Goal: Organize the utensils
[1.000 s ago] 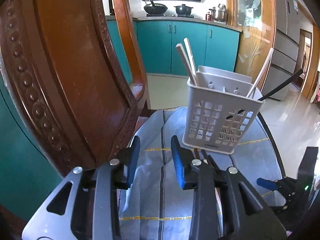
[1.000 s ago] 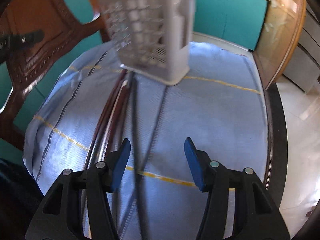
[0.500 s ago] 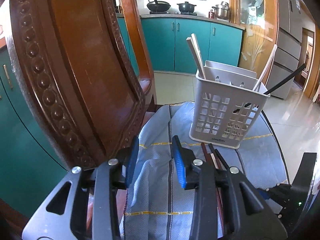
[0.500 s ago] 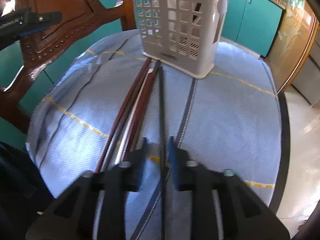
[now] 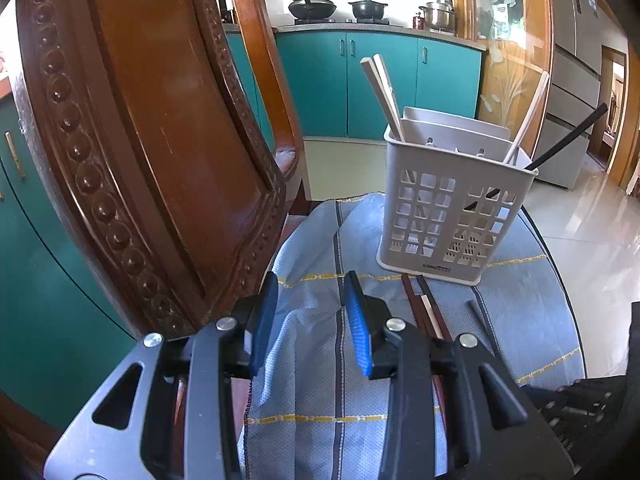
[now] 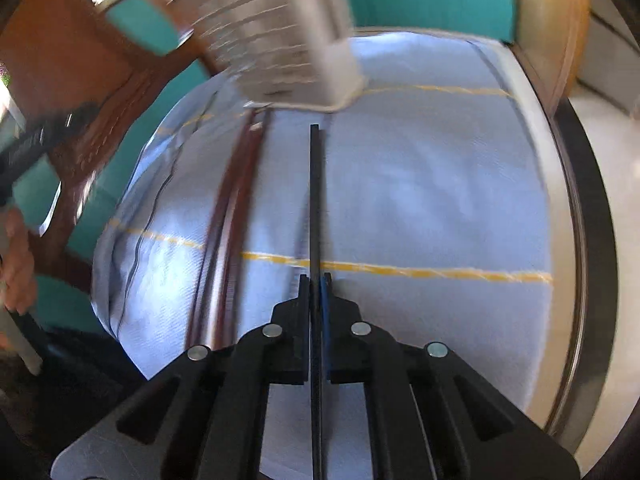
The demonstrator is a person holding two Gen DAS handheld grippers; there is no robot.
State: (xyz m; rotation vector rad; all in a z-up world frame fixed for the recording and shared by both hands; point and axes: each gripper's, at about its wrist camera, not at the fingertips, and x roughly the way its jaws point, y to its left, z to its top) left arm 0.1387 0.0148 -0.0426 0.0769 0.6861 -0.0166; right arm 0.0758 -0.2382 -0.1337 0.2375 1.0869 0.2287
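Observation:
A white perforated utensil basket stands on a blue cloth; pale chopsticks and a black chopstick stick out of it. It shows blurred in the right wrist view. Brown chopsticks lie on the cloth in front of it, also in the right wrist view. My right gripper is shut on a black chopstick that points at the basket, lifted off the cloth. My left gripper is open and empty, near the cloth's left edge.
A carved wooden chair back stands close on the left. The blue cloth covers a round table with a dark rim. Teal cabinets and a stove with pots are behind.
My right gripper has closed on the black chopstick and raised it off the cloth. My left gripper has drawn back slightly and stays open.

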